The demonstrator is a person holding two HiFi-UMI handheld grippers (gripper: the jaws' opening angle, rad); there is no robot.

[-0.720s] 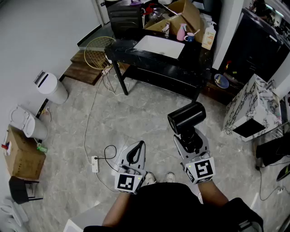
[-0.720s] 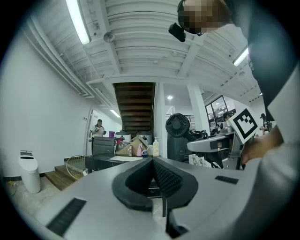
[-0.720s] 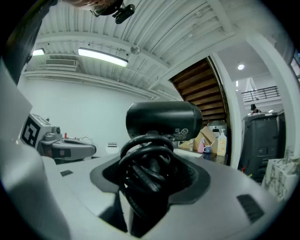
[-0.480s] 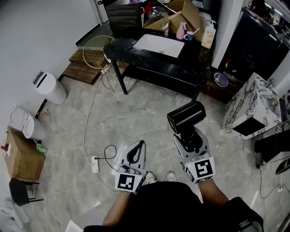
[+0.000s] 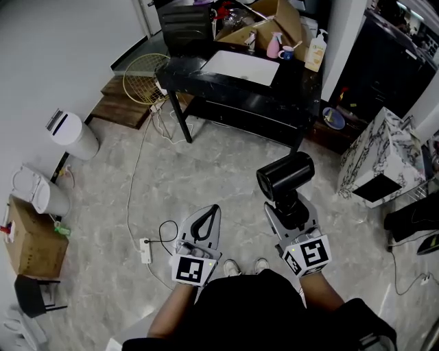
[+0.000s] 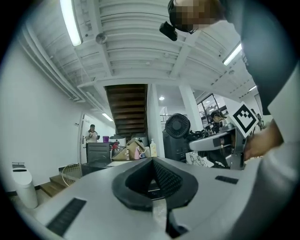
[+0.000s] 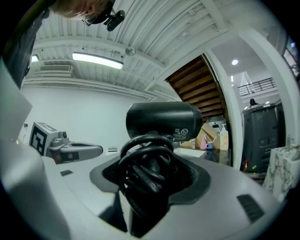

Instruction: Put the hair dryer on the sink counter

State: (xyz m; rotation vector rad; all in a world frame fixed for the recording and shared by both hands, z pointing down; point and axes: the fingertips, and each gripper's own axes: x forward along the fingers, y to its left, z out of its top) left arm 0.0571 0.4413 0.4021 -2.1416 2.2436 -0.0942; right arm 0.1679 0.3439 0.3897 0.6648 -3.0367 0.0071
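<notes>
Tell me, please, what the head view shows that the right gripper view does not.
Only the head view shows a white bin and a power strip. Only the right gripper view shows the ceiling and its light. Both show the hair dryer, the left gripper and the sink counter.

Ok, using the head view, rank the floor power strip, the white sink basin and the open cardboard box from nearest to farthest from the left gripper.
1. The power strip: on the floor, just left of the left gripper.
2. The sink basin: ahead, set in the black counter.
3. The cardboard box: beyond the basin, at the picture's top.
</notes>
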